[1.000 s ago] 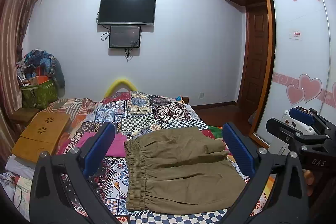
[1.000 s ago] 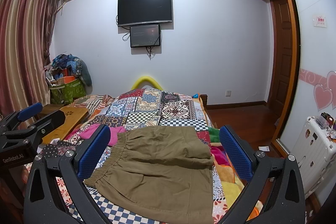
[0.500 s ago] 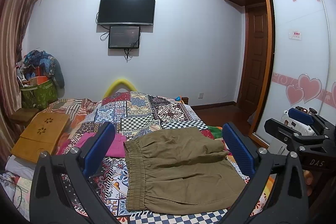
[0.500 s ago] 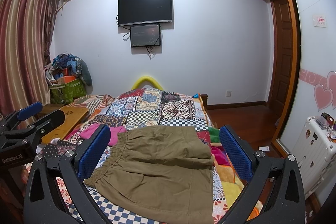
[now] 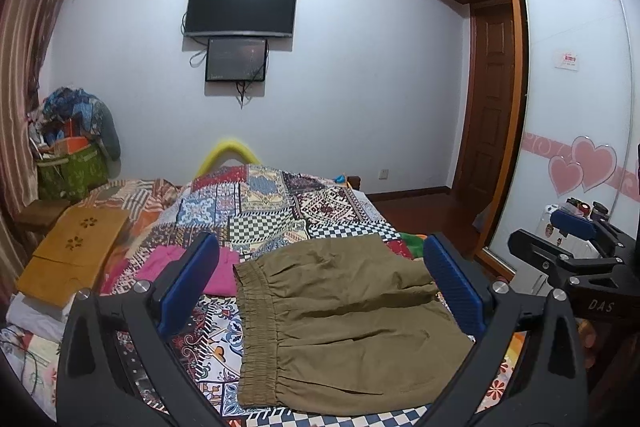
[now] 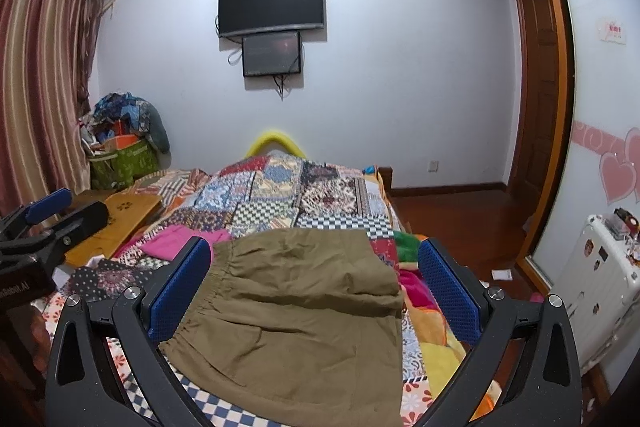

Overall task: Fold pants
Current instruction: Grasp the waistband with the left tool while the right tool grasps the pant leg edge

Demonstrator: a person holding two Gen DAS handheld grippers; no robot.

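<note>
Olive-brown pants (image 5: 340, 323) lie folded flat on the patchwork bedspread (image 5: 256, 203), elastic waistband to the left. They also show in the right wrist view (image 6: 296, 311). My left gripper (image 5: 320, 291) is open and empty, held above and short of the pants. My right gripper (image 6: 312, 295) is open and empty, also above the pants. Each gripper shows at the edge of the other's view, the right one (image 5: 576, 259) and the left one (image 6: 44, 227).
A pink garment (image 5: 180, 267) lies left of the pants. A wooden lap tray (image 5: 72, 251) sits at the bed's left. A green bag with clothes (image 5: 68, 171) stands in the corner. A white suitcase (image 6: 596, 283) and a wardrobe (image 5: 576, 87) stand to the right.
</note>
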